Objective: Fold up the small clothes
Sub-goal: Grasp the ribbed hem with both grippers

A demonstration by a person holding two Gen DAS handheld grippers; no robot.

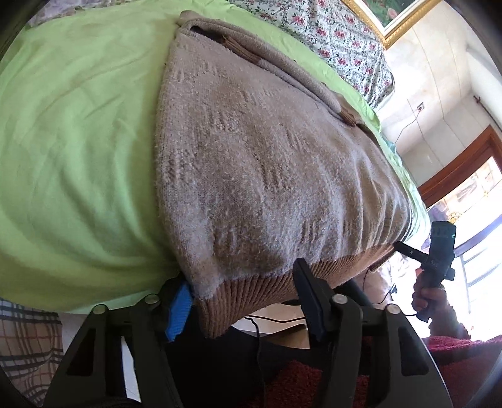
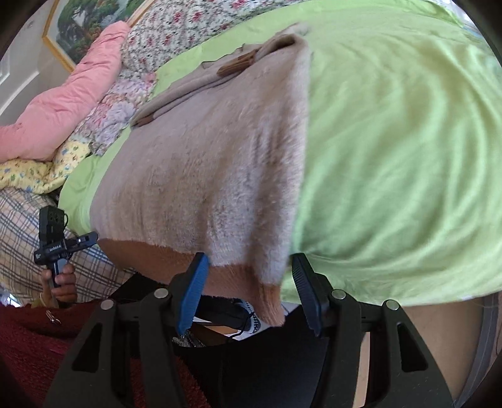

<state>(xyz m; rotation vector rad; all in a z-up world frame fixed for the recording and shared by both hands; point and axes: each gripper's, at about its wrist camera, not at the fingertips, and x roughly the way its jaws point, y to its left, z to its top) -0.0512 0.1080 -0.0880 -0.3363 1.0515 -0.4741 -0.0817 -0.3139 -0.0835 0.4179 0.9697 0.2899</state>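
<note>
A fuzzy beige sweater (image 1: 266,163) with a brown ribbed hem (image 1: 251,295) lies on the green bed sheet (image 1: 78,141), sleeves folded across its far end. Its hem hangs over the bed's near edge. My left gripper (image 1: 241,301) is open, its fingers on either side of the hem's left corner. In the right wrist view the same sweater (image 2: 213,163) shows, and my right gripper (image 2: 248,292) is open around the hem's right corner (image 2: 266,298). Each gripper shows in the other's view, held in a hand: the right one (image 1: 439,251), the left one (image 2: 56,244).
Floral pillows (image 2: 175,28) and a pink quilt (image 2: 62,103) lie at the head of the bed. A checked cloth (image 2: 22,238) lies at the left. A framed picture (image 2: 91,25) hangs on the wall. A doorway (image 1: 470,201) is at the right.
</note>
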